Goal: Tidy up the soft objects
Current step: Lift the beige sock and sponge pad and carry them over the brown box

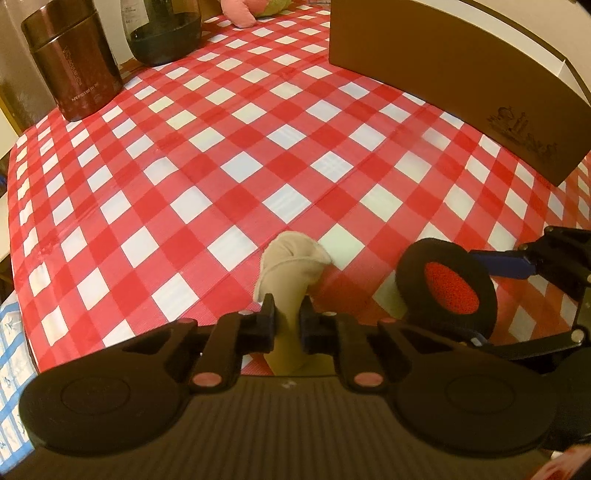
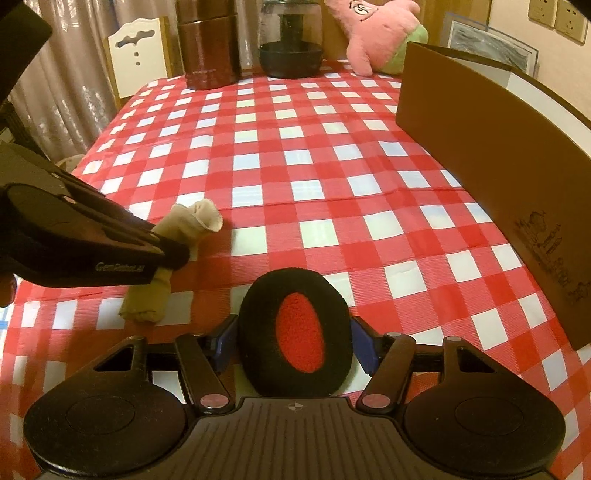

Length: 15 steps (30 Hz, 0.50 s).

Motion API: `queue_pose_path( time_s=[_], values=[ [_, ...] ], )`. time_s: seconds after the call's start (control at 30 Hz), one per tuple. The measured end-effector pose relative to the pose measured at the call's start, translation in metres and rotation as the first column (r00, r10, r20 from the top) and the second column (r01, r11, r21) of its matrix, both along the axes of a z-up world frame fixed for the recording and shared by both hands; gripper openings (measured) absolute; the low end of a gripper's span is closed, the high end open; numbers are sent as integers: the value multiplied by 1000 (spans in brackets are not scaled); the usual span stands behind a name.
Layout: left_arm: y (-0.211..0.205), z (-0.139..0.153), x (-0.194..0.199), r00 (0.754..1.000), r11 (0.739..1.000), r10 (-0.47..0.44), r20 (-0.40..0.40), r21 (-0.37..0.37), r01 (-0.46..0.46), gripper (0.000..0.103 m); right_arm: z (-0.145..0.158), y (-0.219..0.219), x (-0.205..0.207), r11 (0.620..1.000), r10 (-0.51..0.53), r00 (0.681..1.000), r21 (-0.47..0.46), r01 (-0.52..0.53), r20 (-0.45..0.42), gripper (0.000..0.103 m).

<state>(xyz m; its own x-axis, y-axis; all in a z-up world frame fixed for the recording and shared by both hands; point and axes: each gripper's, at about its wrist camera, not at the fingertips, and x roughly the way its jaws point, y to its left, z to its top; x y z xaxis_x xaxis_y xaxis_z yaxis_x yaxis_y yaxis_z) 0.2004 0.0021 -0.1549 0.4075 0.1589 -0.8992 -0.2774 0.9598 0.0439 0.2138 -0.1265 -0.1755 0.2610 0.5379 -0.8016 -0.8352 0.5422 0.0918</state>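
Observation:
My left gripper [image 1: 287,321] is shut on a beige sock [image 1: 291,266], pinched at its middle just above the red-checked tablecloth. The sock [image 2: 192,219] also shows at the left of the right wrist view, with the left gripper [image 2: 168,254] across it. My right gripper [image 2: 295,341] is shut on a black oval ear pad with a red centre [image 2: 297,332], held upright low over the cloth. The pad [image 1: 448,286] and the right gripper [image 1: 491,295] show at the right of the left wrist view. A brown cardboard box [image 2: 491,155] stands at the right.
A brown canister [image 2: 208,44] and a dark glass jar [image 2: 290,40] stand at the table's far edge. A pink plush star [image 2: 376,33] sits next to them. A white chair back [image 2: 138,55] is behind the table at left. The box also shows in the left wrist view [image 1: 443,70].

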Motion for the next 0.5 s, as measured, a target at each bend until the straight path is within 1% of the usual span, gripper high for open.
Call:
queue_pose_path(
  time_s=[0.27, 0.4, 0.5],
  values=[
    [3, 8, -5, 1000, 1000, 7, 16, -9, -7, 11, 8, -4, -1, 1000, -8, 1000, 21, 8, -11, 63],
    [7, 16, -7, 999, 1000, 16, 28, -19, -16, 11, 16, -10, 2, 999, -25, 1000, 41, 25, -15, 63],
    [7, 25, -7, 999, 1000, 16, 44, -12, -15, 11, 26, -16, 5, 997, -40, 999, 63, 41, -17, 63]
  ],
)
